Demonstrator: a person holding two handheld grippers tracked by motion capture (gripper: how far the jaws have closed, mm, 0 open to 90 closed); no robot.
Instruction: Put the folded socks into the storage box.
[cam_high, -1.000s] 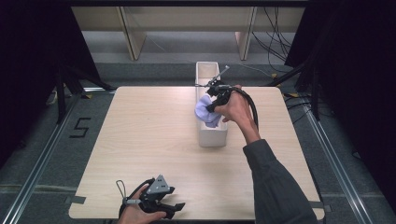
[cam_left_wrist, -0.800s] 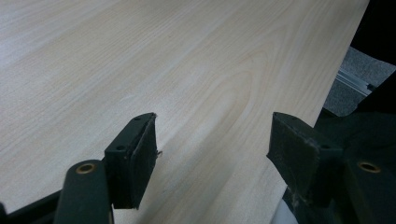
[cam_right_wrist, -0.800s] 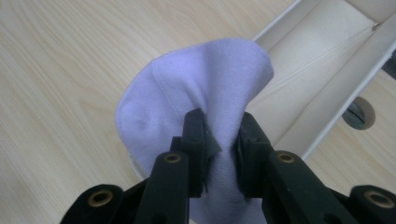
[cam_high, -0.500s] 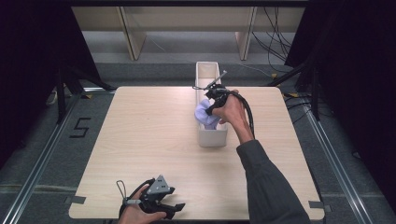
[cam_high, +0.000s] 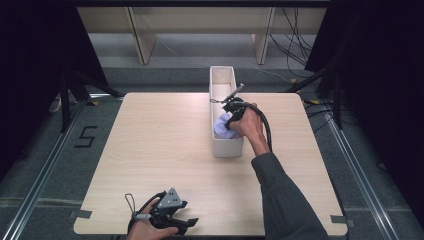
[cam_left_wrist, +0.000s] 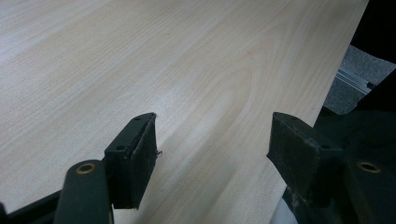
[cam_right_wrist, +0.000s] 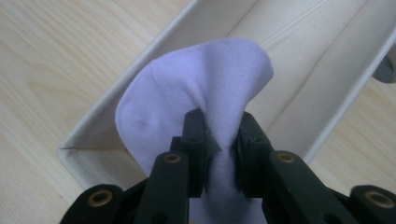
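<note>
A pale lilac sock (cam_right_wrist: 196, 88) is pinched between the fingers of the right gripper (cam_right_wrist: 219, 154), the cloth being bunched and squeezed where the two black pads press on it, while the rest of it bulges out above them in a rounded fold. The sock is held over the near end of a long, narrow white box (cam_high: 226, 148), and in the high view it is seen as a light purple bundle (cam_high: 222, 129) inside the box walls, just below the right gripper (cam_high: 231, 116), which is pointed downward into the box from the person's right hand (cam_high: 248, 127). The box is set lengthwise on the far right part of the light wooden worktop (cam_high: 160, 150), one end reaching its far edge. The left gripper (cam_high: 167, 220) is rested at the near edge of the worktop, well apart from the box, in the person's left hand (cam_high: 145, 230); its fingers (cam_left_wrist: 133, 161) are spread wide, and bare wood is seen between them
</note>
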